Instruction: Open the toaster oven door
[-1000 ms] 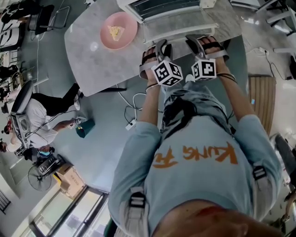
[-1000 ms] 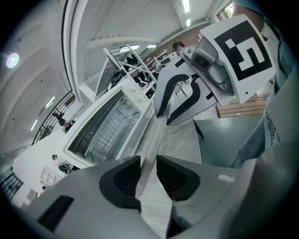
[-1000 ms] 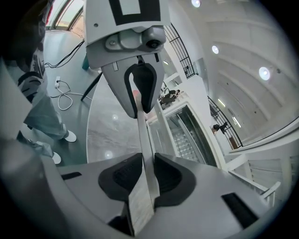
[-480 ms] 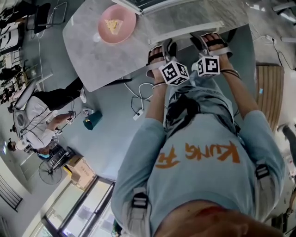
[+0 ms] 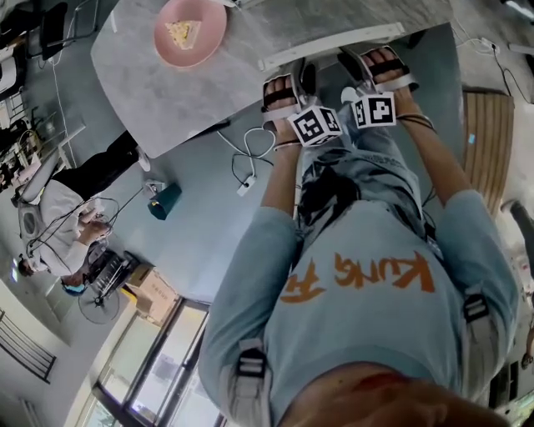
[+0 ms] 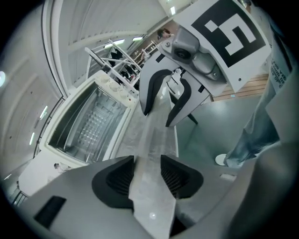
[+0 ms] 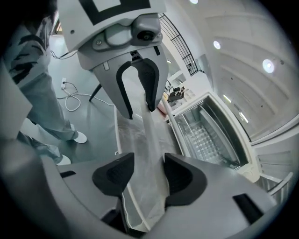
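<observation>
Toaster oven door (image 5: pixel 334 21): I log it swung fully down, flat, at the near edge of the table (image 5: pixel 158 100). Left tongs (image 6: pixel 147 164) and right tongs (image 7: pixel 148 161): jaws apart, just opened wider, straddling the door's front edge, pads not gripping.

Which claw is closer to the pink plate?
Left. In the head view the left gripper is right of the plate; the right gripper is farther right. Both jaws have just been opening, the door edge between them.
</observation>
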{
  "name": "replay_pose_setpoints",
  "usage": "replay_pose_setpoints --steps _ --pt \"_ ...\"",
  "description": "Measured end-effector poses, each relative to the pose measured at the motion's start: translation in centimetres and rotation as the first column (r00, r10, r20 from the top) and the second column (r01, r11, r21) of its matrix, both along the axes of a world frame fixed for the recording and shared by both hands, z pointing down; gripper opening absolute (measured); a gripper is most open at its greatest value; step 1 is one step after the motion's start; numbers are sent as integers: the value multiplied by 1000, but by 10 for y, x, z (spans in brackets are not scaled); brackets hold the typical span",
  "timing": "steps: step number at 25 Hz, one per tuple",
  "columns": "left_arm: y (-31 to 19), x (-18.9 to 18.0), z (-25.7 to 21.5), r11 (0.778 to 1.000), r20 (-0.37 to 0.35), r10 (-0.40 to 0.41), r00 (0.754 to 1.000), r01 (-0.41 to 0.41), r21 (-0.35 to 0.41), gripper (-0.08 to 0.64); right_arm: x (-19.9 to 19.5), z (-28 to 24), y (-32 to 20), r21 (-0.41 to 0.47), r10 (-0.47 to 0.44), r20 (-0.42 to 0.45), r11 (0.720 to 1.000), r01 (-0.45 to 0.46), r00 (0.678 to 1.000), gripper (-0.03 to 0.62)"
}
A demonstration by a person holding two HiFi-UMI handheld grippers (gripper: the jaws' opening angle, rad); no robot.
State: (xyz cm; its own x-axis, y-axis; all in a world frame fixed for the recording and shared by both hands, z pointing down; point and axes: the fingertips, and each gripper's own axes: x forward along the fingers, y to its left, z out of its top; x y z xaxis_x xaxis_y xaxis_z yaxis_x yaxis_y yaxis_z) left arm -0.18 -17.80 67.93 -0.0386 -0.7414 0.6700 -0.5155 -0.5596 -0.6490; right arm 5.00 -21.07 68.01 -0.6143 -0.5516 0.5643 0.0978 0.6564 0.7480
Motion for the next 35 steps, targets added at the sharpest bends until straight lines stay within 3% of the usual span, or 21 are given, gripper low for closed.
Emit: replay_pose_setpoints --steps 2,5,12,18,26,31,33,35 --pt "6 4 6 999 -17 26 1000 -27 -38 207 2 8 9 -58 -23 -15 998 22 1000 235" --pt "12 9 8 996 -32 62 998 -64 -69 240 7 12 15 -100 -57 -25 994 54 998 275" --pt "20 11 29 991 -26 75 997 -77 -105 279 8 35 21 -72 -65 -50 996 61 997 305" --pt "19 10 42 995 24 68 997 -66 -75 282 6 49 20 -40 -43 -41 998 41 998 322" --pt "24 17 51 995 31 33 999 -30 -99 287 7 53 27 -97 43 19 994 -41 999 350" --pt "26 29 25 995 -156 -53 986 39 -89 285 14 31 28 -242 151 89 962 -126 984 281" --pt "23 33 8 993 -257 -108 960 94 -67 284 16 12 25 -286 205 148 945 -157 967 225" --pt "17 31 -11 982 -371 -186 910 186 -37 278 16 -6 20 -338 262 226 924 -177 938 170"
